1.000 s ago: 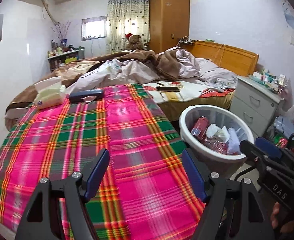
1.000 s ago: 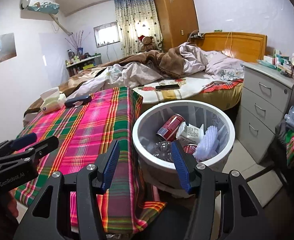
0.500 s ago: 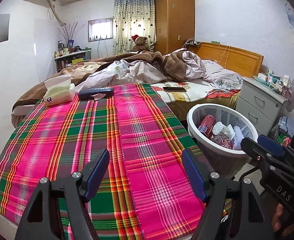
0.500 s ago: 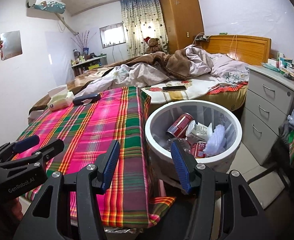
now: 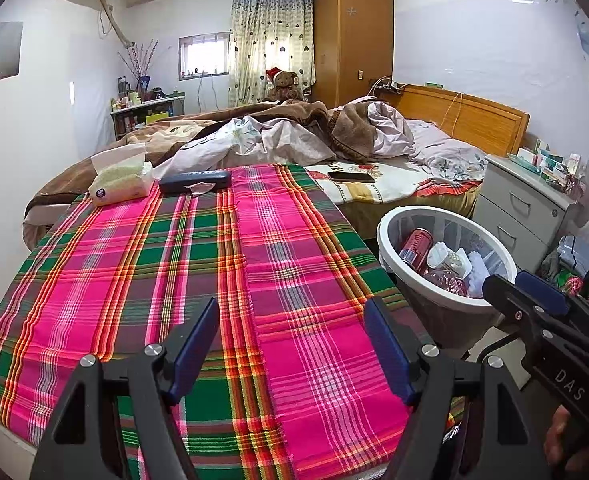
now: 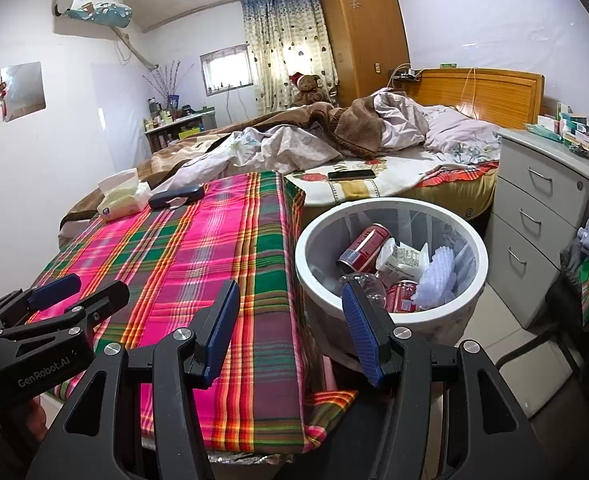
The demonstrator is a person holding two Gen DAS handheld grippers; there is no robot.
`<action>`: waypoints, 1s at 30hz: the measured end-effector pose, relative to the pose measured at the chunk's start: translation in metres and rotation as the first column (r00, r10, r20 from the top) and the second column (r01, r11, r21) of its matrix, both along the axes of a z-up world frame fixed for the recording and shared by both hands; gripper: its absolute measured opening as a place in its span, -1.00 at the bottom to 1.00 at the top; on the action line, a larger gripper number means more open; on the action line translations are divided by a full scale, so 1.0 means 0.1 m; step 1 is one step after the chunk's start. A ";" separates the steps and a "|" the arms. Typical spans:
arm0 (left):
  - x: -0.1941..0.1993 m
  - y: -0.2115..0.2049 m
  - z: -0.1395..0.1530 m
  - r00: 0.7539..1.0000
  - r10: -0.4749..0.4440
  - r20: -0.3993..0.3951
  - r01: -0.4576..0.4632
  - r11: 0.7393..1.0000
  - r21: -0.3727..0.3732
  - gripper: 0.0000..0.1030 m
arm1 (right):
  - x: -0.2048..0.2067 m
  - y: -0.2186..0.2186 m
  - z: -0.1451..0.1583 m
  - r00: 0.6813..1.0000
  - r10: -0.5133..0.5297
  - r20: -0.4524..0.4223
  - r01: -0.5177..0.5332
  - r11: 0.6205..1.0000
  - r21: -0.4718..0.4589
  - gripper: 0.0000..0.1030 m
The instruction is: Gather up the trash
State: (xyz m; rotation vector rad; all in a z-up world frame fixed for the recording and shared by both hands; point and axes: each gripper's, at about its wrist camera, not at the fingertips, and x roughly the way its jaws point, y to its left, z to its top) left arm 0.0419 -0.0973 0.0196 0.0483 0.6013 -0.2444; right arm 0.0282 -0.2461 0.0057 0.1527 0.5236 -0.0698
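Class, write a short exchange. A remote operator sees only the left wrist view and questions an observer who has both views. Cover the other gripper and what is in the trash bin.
Operator: I see the right gripper only from the side. Is it carrying anything?
Observer: No. In the right wrist view its jaws stand open with nothing between them.
Operator: In the trash bin I can make out one red can. Are there any more?
Observer: Yes. A second red can lies lower down by the near wall, with a clear plastic bottle beside it.
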 end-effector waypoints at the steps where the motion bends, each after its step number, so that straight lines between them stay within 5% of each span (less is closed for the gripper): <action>1: 0.00 0.01 0.00 1.000 -0.001 -0.001 0.001 1.000 0.000 0.48 | 0.00 0.01 0.00 1.000 0.001 0.000 -0.001 1.000 -0.002 0.06; 30: -0.02 -0.02 0.02 1.000 -0.003 0.001 0.003 1.000 -0.001 0.48 | -0.01 0.02 0.02 1.000 0.006 0.003 -0.006 1.000 0.001 0.06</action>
